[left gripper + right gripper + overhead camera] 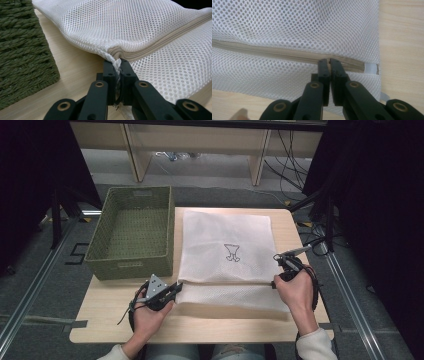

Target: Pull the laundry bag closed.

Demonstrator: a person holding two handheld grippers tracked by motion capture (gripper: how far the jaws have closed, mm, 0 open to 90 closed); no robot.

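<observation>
Nearby, a green woven basket [132, 232] sits just left of the mesh bag [225, 245].

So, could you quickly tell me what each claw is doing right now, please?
Left claw: closed on the corner of the mesh bag.
Right claw: closed at the bag's zip; a hold cannot be told.

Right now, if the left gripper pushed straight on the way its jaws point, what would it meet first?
The white mesh bag: the left gripper is already shut on its corner by the zip's end, so more mesh lies directly ahead.
</observation>
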